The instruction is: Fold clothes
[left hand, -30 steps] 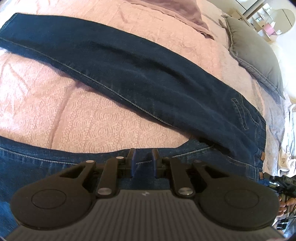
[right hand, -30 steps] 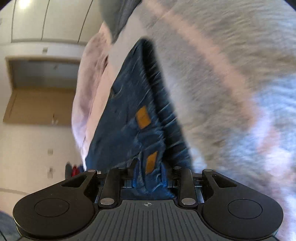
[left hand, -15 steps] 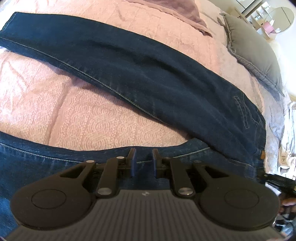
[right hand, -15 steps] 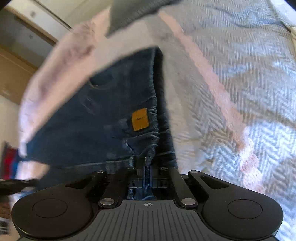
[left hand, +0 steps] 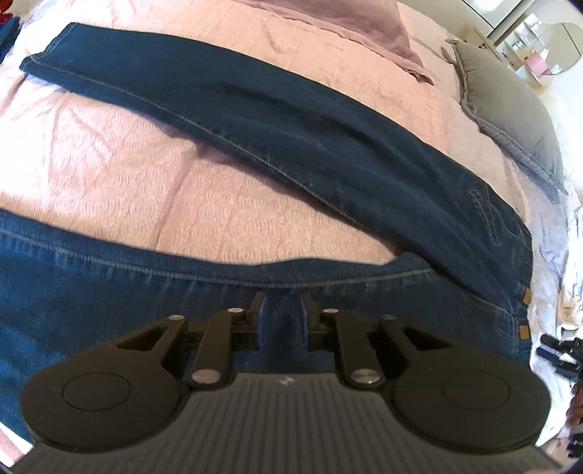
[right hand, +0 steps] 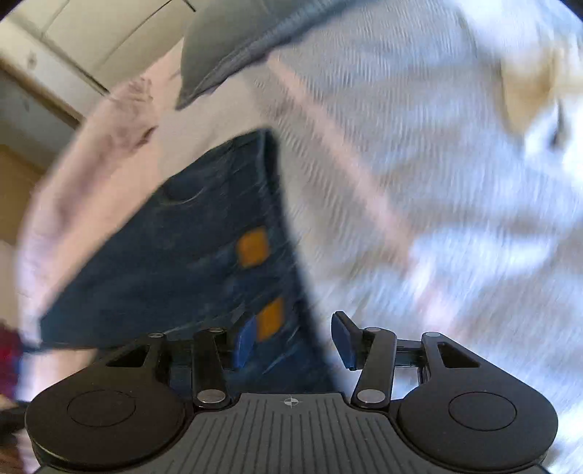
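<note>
Pink quilted bedding (left hand: pixel 109 171) fills the left wrist view, with a grey pillow (left hand: pixel 510 105) at the upper right and a mauve cloth (left hand: pixel 346 22) at the top. Dark blue jeans (left hand: pixel 291 146) are spread across the bed in a V: one leg runs as a long diagonal from upper left down to the waistband at the right, the other lies along the bottom of the view, under the left gripper (left hand: pixel 282 317). Its jaws are seen narrowly parted with denim between the blue pads (left hand: pixel 259 321); whether the cloth is truly pinched cannot be told.

In the blurred right wrist view, the right gripper (right hand: pixel 293 339) is shown with jaws that have just been opening; they stand wide, and the waistband end of the jeans, marked by two tan labels (right hand: pixel 253 246), lies just ahead of the left pad without being pressed by either pad. White-grey woven bedding (right hand: pixel 437 218) lies to its right.

The near leg's long axis runs crosswise to the left jaws, so that hand is judged the nearer one for carrying this leg up onto the far leg
</note>
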Action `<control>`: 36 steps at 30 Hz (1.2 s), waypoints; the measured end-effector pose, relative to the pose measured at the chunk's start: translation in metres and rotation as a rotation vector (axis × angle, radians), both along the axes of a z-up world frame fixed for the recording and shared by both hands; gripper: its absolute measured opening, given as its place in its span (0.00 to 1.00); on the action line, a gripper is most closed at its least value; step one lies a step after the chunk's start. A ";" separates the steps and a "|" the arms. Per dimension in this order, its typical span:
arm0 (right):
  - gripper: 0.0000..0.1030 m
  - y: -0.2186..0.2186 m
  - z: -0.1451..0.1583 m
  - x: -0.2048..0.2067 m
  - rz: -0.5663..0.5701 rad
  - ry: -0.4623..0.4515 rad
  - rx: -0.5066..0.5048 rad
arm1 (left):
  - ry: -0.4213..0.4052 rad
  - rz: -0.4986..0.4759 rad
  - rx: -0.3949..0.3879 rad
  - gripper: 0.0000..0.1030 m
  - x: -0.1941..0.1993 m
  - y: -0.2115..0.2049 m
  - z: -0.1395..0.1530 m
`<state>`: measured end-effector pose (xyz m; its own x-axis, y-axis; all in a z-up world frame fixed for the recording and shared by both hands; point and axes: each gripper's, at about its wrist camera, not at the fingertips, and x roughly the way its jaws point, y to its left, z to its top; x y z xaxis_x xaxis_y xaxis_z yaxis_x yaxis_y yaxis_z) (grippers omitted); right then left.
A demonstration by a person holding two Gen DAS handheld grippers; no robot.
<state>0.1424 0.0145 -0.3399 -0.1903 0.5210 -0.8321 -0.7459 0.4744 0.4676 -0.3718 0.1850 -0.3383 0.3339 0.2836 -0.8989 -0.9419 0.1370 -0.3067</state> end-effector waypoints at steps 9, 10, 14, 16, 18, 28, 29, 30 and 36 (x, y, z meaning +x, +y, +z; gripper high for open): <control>0.48 -0.058 -0.029 0.012 -0.025 0.209 0.006 | -0.046 -0.071 -0.018 0.13 -0.008 -0.015 -0.012; 0.48 -0.055 -0.028 0.012 -0.008 0.201 0.008 | -0.050 -0.070 -0.018 0.13 -0.009 -0.017 -0.013; 0.48 -0.036 -0.011 0.000 0.100 0.035 0.014 | -0.073 -0.067 -0.034 0.13 -0.013 -0.026 -0.018; 0.48 -0.034 -0.007 -0.007 0.134 0.049 0.045 | -0.075 -0.073 -0.036 0.13 -0.013 -0.029 -0.018; 0.48 -0.032 -0.007 -0.013 0.178 0.076 0.064 | -0.080 -0.077 -0.033 0.13 -0.014 -0.031 -0.019; 0.00 -0.033 -0.008 -0.018 0.213 -0.034 -0.002 | -0.079 -0.081 -0.032 0.13 -0.022 -0.037 -0.021; 0.00 -0.033 -0.001 -0.024 0.218 -0.084 -0.011 | -0.078 -0.077 -0.032 0.13 -0.023 -0.036 -0.022; 0.00 -0.037 -0.001 -0.025 0.197 -0.111 -0.028 | -0.078 -0.074 -0.035 0.13 -0.024 -0.036 -0.023; 0.08 -0.015 -0.014 -0.067 0.268 -0.366 -0.194 | -0.048 -0.092 -0.016 0.13 -0.028 -0.040 -0.020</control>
